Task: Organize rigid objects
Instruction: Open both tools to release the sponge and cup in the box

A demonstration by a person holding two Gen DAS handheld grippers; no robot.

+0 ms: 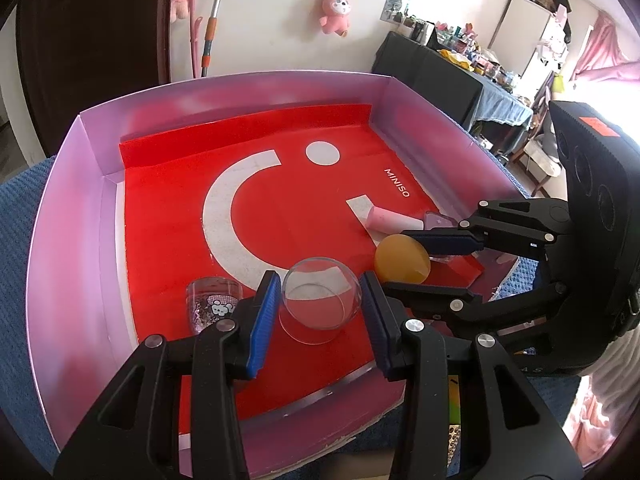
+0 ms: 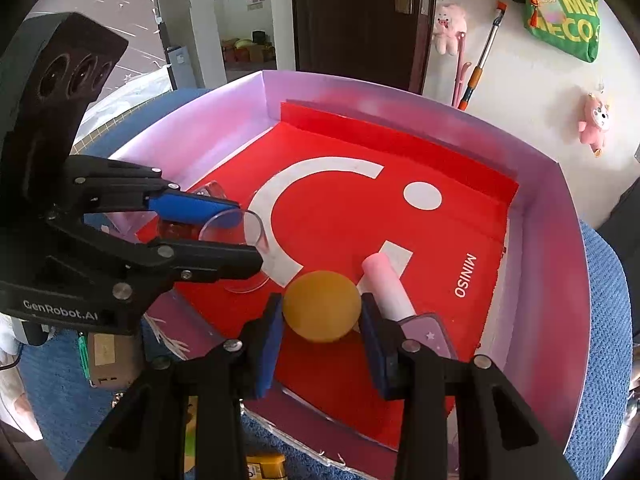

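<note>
Inside the tray: left gripper clamps clear glass bowl by its sides, probably slippery, fragile. Right gripper pinches light orange ball across its middle.

A clear round glass bowl lay tilted on the red liner of a shallow pink cardboard tray, beside a small upright printed glass cup. An orange ball sat near a pink cylinder lying flat and a lilac star-printed case.

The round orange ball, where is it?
The round orange ball sits between the right gripper pads, beside the pink cylinder, on the red bag.
</note>
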